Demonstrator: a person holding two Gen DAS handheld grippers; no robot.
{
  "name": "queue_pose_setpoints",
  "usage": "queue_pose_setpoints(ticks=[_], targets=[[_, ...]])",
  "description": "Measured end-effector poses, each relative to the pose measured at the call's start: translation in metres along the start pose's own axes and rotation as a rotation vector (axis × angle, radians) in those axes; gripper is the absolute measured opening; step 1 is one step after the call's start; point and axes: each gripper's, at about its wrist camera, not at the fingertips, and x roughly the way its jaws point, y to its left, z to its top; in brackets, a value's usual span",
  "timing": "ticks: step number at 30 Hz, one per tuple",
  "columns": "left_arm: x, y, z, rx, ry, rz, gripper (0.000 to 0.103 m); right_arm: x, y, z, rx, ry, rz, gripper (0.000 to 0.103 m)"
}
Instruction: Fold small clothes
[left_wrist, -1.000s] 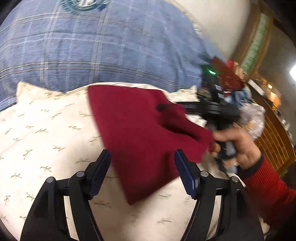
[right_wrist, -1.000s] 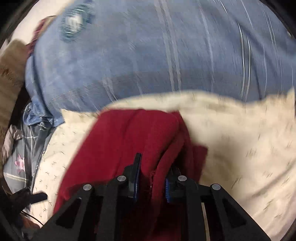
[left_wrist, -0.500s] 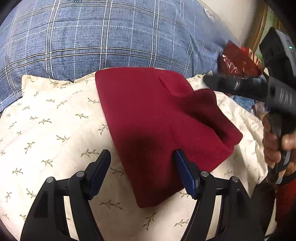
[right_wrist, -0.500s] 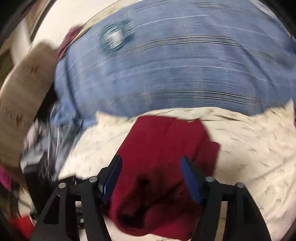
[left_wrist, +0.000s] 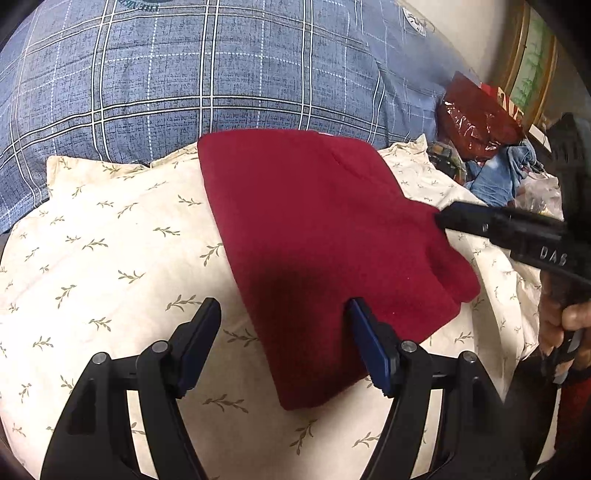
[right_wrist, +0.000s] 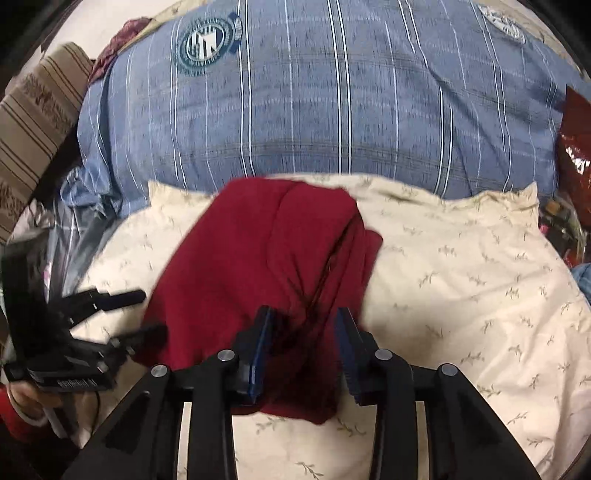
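Lying flat on the cream leaf-print pillow, the dark red knitted garment fills the middle of the left wrist view, its far edge touching the blue plaid cushion behind the pillow. Bare pillow shows to the garment's left and near side. The left gripper hangs with jaws spread wide, straddling the garment's near left edge; whether its pads touch the cloth cannot be told. The right gripper reaches the garment's right edge, its tip hiding the contact.

In the right wrist view the garment lies bunched in folds on the pillow. The right gripper has jaws partly spread with a fold between them, not clearly pinched. The left gripper sits at the garment's left edge, blurred.
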Motion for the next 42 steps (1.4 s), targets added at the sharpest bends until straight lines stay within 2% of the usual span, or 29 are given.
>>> queue_pose_setpoints(ticks=[2,4,5,8,10,11,12,13,16,18,22,25,27,28,29,32,34,36,39,40,41,42], targets=[[0.004,0.0,0.0,-0.003,0.007,0.0,0.073,0.011,0.006,-0.001,-0.037,0.017,-0.013,0.034],[0.005,-0.001,0.0,-0.001,0.011,-0.001,0.076,0.035,0.007,-0.007,-0.088,0.072,-0.085,0.031],[0.006,-0.001,0.0,-0.002,0.019,-0.003,0.076,0.041,0.003,-0.01,-0.071,0.087,-0.083,0.032],[0.003,0.002,0.002,-0.017,0.015,-0.007,0.077,0.029,-0.006,-0.011,0.0,0.049,-0.017,0.036],[-0.001,0.007,0.004,-0.044,-0.003,-0.017,0.078,0.017,-0.017,-0.006,0.068,-0.008,0.004,0.056],[-0.002,0.011,0.005,-0.068,-0.015,-0.026,0.082,0.014,-0.024,-0.004,0.107,-0.038,0.01,0.076],[-0.002,0.015,0.006,-0.092,-0.023,-0.037,0.084,0.015,-0.033,-0.002,0.153,-0.065,0.03,0.09],[0.0,0.019,0.007,-0.117,-0.026,-0.053,0.085,0.019,-0.039,0.0,0.19,-0.073,0.056,0.092],[0.012,0.03,0.009,-0.182,0.0,-0.085,0.085,0.049,-0.055,0.003,0.28,0.006,0.141,0.091],[0.02,0.034,0.01,-0.209,0.011,-0.112,0.087,0.068,-0.058,0.002,0.289,0.042,0.172,0.091],[0.033,0.033,0.013,-0.219,0.019,-0.155,0.09,0.082,-0.054,0.002,0.28,0.019,0.215,0.089],[0.043,0.036,0.012,-0.245,0.03,-0.185,0.091,0.082,-0.046,0.002,0.233,-0.01,0.196,0.075],[0.043,0.035,0.012,-0.259,0.019,-0.22,0.083,0.074,-0.039,0.004,0.199,-0.032,0.177,0.061],[0.04,0.033,0.012,-0.244,0.016,-0.243,0.069,0.071,-0.037,0.006,0.185,-0.039,0.17,0.058],[0.036,0.028,0.014,-0.221,0.011,-0.228,0.066,0.067,-0.034,0.007,0.175,-0.046,0.165,0.052],[0.018,0.025,0.015,-0.209,-0.001,-0.225,0.055,0.049,-0.03,0.007,0.187,-0.055,0.196,0.048],[-0.004,0.026,0.012,-0.218,-0.02,-0.241,0.054,0.035,-0.022,0.005,0.195,-0.056,0.246,0.047],[-0.032,0.023,0.005,-0.201,-0.028,-0.213,0.055,0.02,-0.008,0.002,0.174,-0.06,0.298,0.047],[-0.059,0.019,-0.012,-0.179,0.014,-0.115,0.055,0.018,0.016,-0.009,0.141,-0.027,0.337,0.049],[-0.064,0.017,-0.02,-0.169,0.018,-0.074,0.055,0.021,0.023,-0.013,0.126,-0.012,0.326,0.051],[-0.066,0.016,-0.032,-0.152,0.032,-0.008,0.054,0.026,0.03,-0.017,0.108,0.015,0.289,0.06],[-0.067,0.018,-0.041,-0.142,0.039,0.032,0.054,0.029,0.036,-0.02,0.087,0.043,0.236,0.064]])
